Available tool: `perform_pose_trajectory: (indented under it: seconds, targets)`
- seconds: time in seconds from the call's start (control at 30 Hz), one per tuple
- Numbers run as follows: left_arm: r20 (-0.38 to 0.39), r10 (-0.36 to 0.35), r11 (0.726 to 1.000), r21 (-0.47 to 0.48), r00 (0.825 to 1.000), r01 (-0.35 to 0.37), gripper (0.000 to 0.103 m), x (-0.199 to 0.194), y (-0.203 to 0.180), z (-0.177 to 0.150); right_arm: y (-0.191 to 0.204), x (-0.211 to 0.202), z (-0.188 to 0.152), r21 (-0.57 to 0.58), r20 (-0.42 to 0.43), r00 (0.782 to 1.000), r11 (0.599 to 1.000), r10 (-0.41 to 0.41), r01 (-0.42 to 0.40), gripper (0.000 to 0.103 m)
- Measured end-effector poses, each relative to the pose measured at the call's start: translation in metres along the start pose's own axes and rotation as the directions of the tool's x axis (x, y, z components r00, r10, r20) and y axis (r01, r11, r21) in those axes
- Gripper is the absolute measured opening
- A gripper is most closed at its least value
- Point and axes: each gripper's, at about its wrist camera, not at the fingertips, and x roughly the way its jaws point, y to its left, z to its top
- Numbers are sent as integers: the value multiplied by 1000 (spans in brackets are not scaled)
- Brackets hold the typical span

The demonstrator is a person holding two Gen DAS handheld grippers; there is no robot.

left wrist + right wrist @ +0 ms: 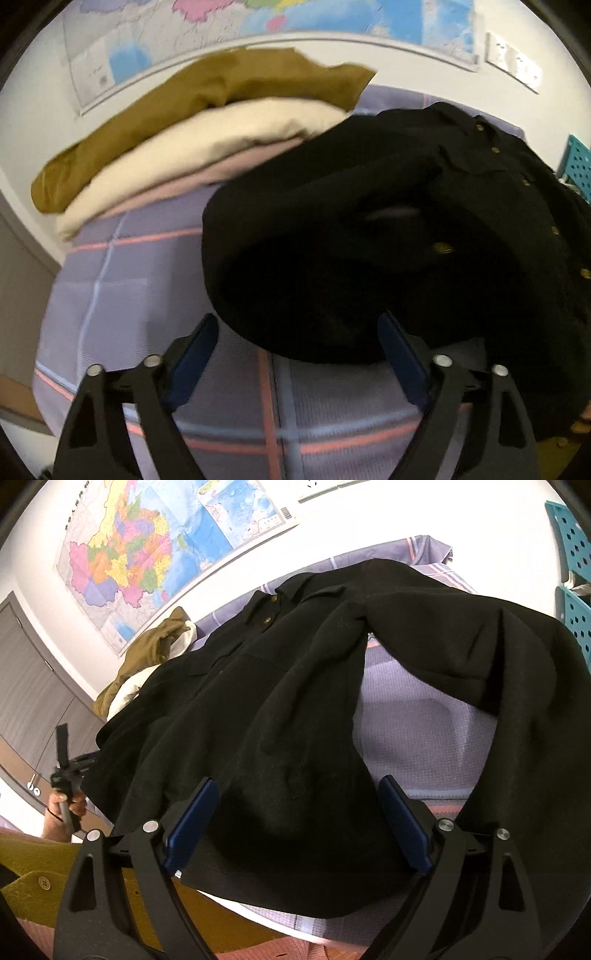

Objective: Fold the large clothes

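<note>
two tools [299,354] [299,823], one black coat [295,686]

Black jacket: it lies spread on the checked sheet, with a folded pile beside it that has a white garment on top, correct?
Not quite. The black jacket lies on the checked sheet, but the pile's top garment is olive-brown; the cream one sits beneath it, as the left wrist view shows.

Jacket [295,701] on checked sheet [147,295], folded stack [207,136] behind-left.
</note>
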Motion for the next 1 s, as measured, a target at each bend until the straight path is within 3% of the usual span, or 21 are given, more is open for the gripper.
perform_pose_trajectory:
  seconds: [0.03,0.07,0.1,0.13,0.2,0.23,0.3,0.33,0.4,0.43,0.47,0.5,0.53,0.6,0.63,0.67,0.7,0.73,0.8,0.9,1.0]
  targets:
    - [-2,-28,999,-20,1000,28,55,5,3,-1,0,-1,0,6,4,1000,1000,2,-2,86]
    - [28,-57,997,-51,998,59,30,2,5,1,-1,-1,-1,12,7,1000,1000,9,-9,83]
    - [41,-38,998,-52,998,40,4,-2,5,4,-1,-2,-1,16,9,1000,1000,12,-12,75]
    - [58,11,999,-39,998,-9,3,-8,6,9,-2,-3,-2,20,7,1000,1000,3,-3,70]
    - [131,86,996,-19,988,-85,3,-26,9,16,-5,-7,-3,29,6,1000,999,23,-24,49]
    - [170,177,984,2,969,-180,3,-39,11,22,-7,-9,-3,41,8,1000,999,29,-30,44]
    - [206,344,932,41,916,-359,4,-54,13,31,-11,-15,-3,60,14,999,998,35,-36,36]
    - [217,481,859,76,849,-506,8,-56,12,34,-12,-16,-3,61,18,999,998,30,-31,36]
    - [221,601,764,124,768,-633,34,-53,11,33,-14,-18,-3,80,25,999,996,31,-33,46]
    - [210,604,759,142,769,-635,38,-51,10,31,-14,-18,-3,86,29,999,996,30,-33,50]
    - [188,559,797,144,807,-586,46,-52,11,29,-14,-18,-3,87,38,999,996,28,-31,60]
    - [167,487,849,138,857,-510,54,-54,8,30,-13,-19,-2,85,51,998,996,38,-42,69]
    - [161,375,909,129,913,-396,55,-59,6,27,-13,-18,-2,80,50,998,995,47,-51,71]
    - [199,202,962,142,959,-232,64,-73,-8,22,-7,-12,-1,52,26,999,998,21,-22,69]
    - [230,132,971,165,964,-172,69,-79,-18,19,-5,-9,-1,36,12,1000,999,2,-3,63]
    - [248,88,973,186,965,-137,75,-82,-24,15,-3,-5,-1,20,-2,1000,1000,-5,5,47]
    - [265,50,971,214,963,-110,75,-87,-32,14,-2,-5,-1,12,-5,1000,1000,-15,15,21]
    - [281,18,965,246,960,-90,75,-91,-42,14,-4,-8,-1,23,-5,1000,1000,9,-8,12]
    - [284,-27,962,269,959,-53,75,-85,-54,17,-11,-32,-1,58,55,998,998,12,-15,9]
    - [262,-139,956,286,955,61,75,-78,-70,18,-34,-64,-8,163,123,992,986,20,-40,8]
    - [219,-187,944,311,958,113,75,-63,-90,15,-44,-51,-21,205,33,999,979,-19,12,9]
